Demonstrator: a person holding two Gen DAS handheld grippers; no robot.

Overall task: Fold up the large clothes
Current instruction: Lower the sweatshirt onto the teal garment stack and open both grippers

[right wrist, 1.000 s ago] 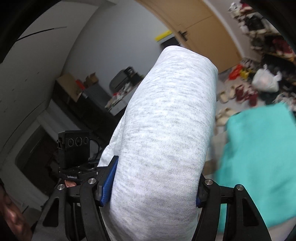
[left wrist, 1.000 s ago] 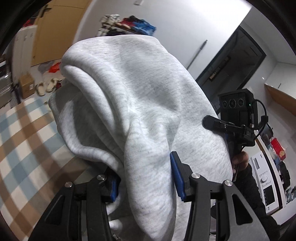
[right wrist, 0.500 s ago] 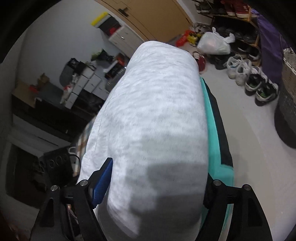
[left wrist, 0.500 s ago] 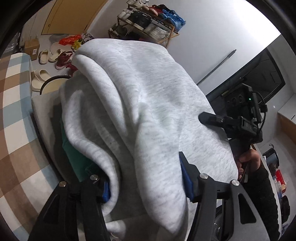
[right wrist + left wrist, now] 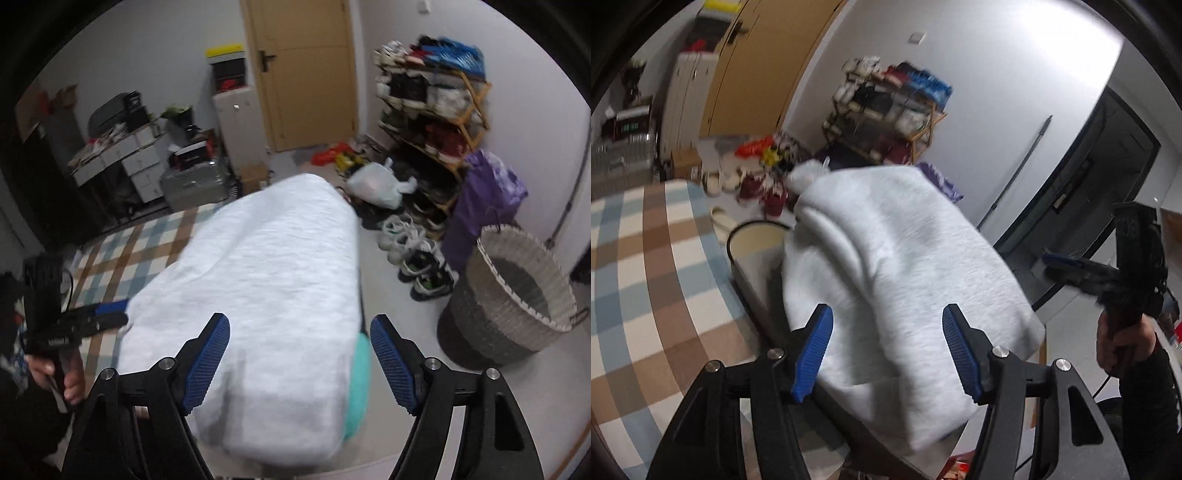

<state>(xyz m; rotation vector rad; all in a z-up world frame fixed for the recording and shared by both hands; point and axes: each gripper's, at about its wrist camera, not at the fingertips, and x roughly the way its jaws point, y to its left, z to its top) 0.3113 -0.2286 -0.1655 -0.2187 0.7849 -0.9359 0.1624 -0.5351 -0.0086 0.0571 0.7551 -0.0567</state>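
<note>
Left gripper [image 5: 886,349]: jaws just opened, pads clear of cloth.
Right gripper [image 5: 299,356]: likewise released.
Grey sweatshirt [image 5: 897,258]: folded, atop teal garment [image 5: 356,387] at table [image 5: 757,273] edge.
Handling: soft, bulky, light; grasp folded edges.

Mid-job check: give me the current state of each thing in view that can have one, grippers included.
Grey sweatshirt: folded, lying on a teal garment, released.
Left hand-held gripper: open, pads clear of the cloth.
Right hand-held gripper: open, pads clear of the cloth.
Woven basket: upright, nothing seen inside.
Door: closed.
</note>
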